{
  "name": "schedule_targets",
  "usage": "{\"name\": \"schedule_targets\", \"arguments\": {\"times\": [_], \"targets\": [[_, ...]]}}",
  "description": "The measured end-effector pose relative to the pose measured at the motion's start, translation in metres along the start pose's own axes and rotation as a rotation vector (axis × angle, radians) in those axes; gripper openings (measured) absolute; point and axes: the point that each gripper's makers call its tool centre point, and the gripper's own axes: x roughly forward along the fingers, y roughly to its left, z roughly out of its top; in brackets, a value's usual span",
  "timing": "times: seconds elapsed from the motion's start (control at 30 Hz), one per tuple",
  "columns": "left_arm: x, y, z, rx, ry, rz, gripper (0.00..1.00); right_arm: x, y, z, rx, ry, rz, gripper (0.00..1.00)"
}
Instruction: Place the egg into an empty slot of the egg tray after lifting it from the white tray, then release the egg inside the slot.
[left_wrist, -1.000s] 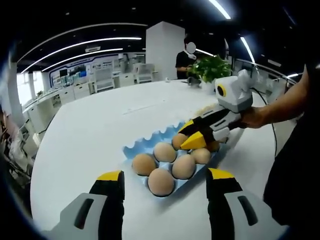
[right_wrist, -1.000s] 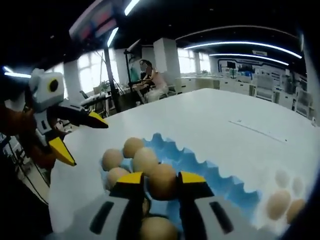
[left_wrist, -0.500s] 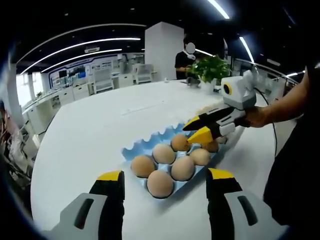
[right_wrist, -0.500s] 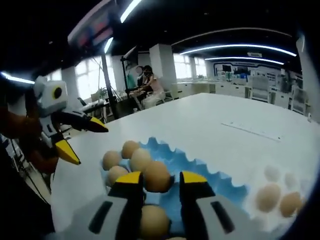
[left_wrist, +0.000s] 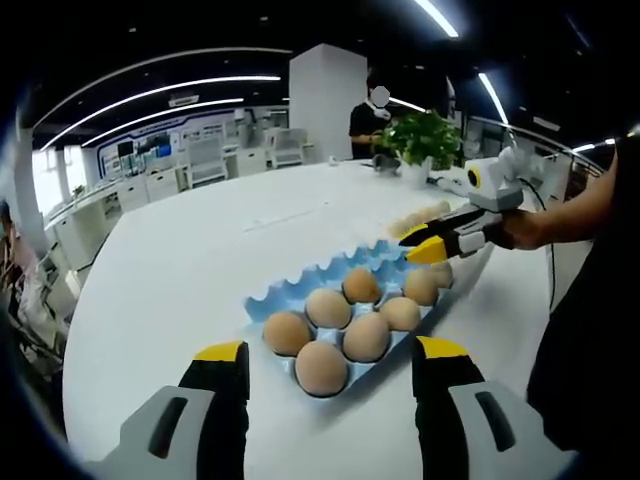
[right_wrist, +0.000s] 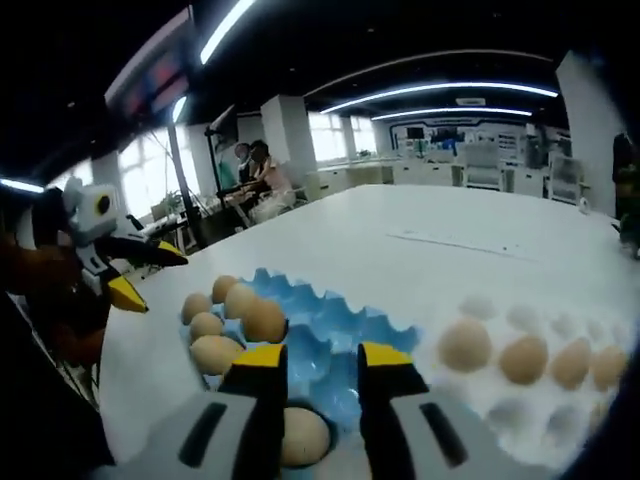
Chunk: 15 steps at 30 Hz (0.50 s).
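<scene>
Jaws of both tools stand apart, gripping nothing: the left gripper (left_wrist: 328, 372) hovers before the blue egg tray (left_wrist: 300, 290), the right gripper (right_wrist: 322, 372) above it. Brown eggs (right_wrist: 264, 321) fill several slots; others lie in the white tray (right_wrist: 520, 415) beside.

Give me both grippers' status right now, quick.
Left gripper: open, holding nothing, over the table short of the blue egg tray.
Right gripper: open, holding nothing, above the blue egg tray.
</scene>
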Motion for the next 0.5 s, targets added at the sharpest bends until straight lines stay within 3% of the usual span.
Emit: {"name": "schedule_targets", "arguments": {"times": [0.23, 0.5], "targets": [[0.001, -0.002, 0.001, 0.006, 0.001, -0.004, 0.66, -0.030, -0.035, 0.001, 0.024, -0.022, -0.113, 0.27], [0.002, -0.005, 0.002, 0.010, -0.001, -0.011, 0.66, -0.063, -0.073, -0.009, 0.037, -0.005, -0.221, 0.27]]}}
